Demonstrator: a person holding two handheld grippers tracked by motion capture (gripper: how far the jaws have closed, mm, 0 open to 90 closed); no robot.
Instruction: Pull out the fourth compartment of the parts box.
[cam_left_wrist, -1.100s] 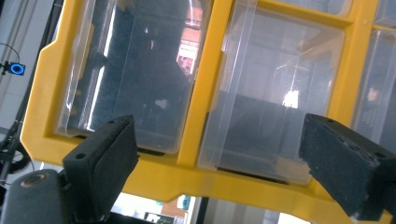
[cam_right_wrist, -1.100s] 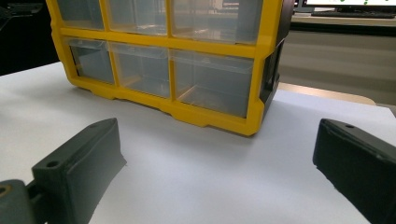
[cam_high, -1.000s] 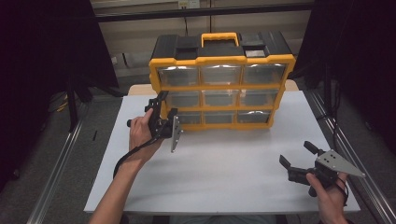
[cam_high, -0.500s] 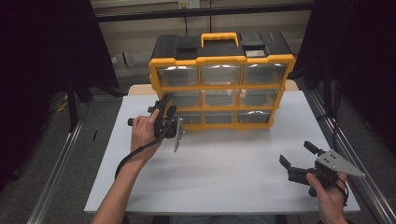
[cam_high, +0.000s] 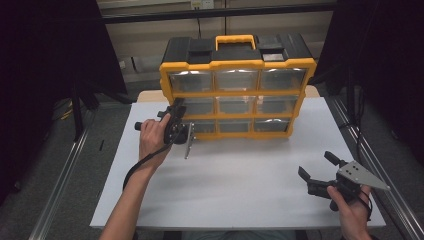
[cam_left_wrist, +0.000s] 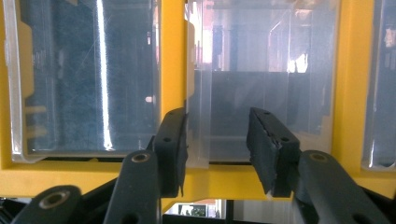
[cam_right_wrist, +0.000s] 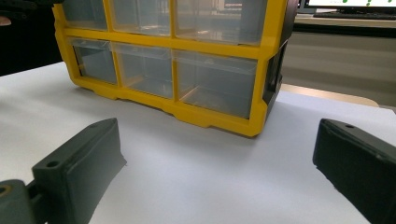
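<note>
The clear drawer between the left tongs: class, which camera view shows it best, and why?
The left gripper view: the clear drawer stands close up between the closing left tongs, whose pads aren't yet pressing it. The high view shows it small, part hidden by the hand. The right gripper view shows the organizer from a slant.

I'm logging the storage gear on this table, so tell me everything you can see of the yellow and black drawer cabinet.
The yellow and black plastic drawer cabinet stands upright at the far side of the white table, its front facing the person. A yellow frame holds nine clear plastic drawers in three rows of three; the black top carries a yellow carry handle. The drawers look empty and pushed in. The left hand-held gripper is at a lower left drawer, its jaws just having been closing around the drawer's front lip.
</note>
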